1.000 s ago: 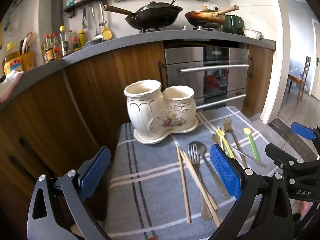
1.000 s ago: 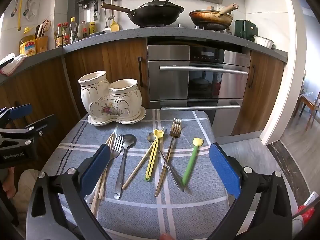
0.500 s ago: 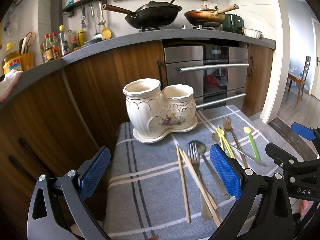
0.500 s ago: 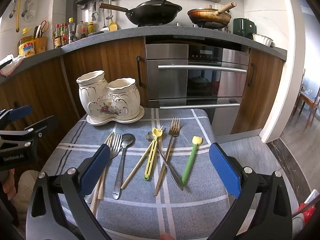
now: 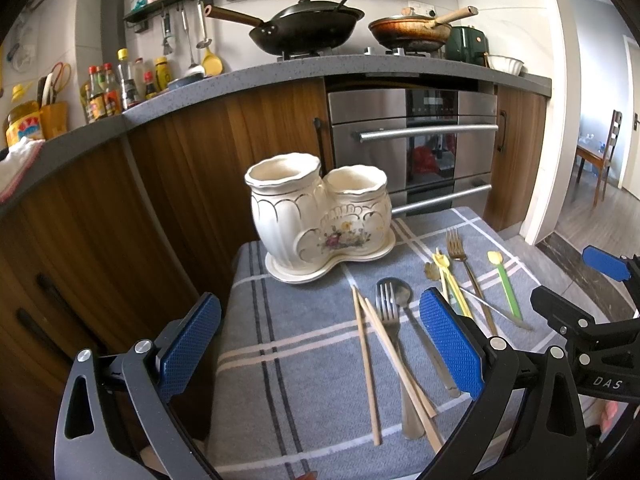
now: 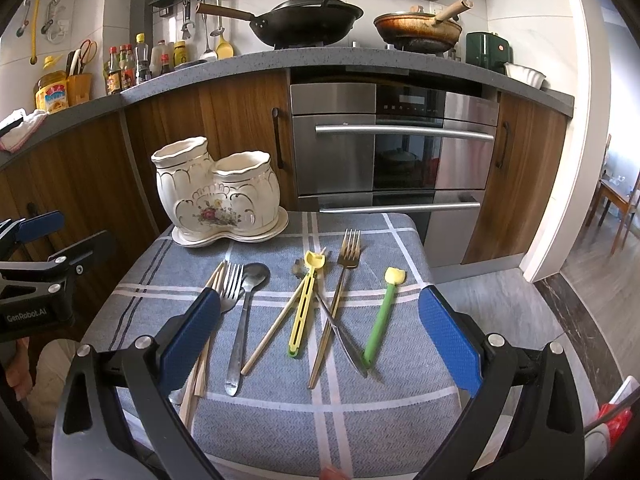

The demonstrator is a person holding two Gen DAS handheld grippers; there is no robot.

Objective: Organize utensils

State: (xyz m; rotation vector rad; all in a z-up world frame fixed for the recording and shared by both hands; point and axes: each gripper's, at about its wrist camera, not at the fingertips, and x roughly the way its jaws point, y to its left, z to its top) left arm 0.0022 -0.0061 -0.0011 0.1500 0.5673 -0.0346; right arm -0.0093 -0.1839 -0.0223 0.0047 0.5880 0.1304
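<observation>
Ceramic holder (image 6: 218,192): upper left of the frame, on the grey checked table (image 6: 400,412).
Utensils: lying loose at centre; green spoon (image 6: 380,320) on the right.
Left claw (image 5: 320,354): released, holding nothing.
Right claw (image 6: 320,346): released, holding nothing.

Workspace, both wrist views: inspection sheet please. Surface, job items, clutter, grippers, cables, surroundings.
Surface: grey plaid cloth over a small table.
Job's things: twin-pot ceramic holder, nothing visible in it; on the cloth lie chopsticks, silver fork, silver spoon, yellow utensil, gold fork, green utensil.
Clutter: nothing seen.
Grippers: left hand-held gripper and right hand-held gripper open, holding nothing.
Cables: nothing seen.
Surroundings: oven, wok.
</observation>
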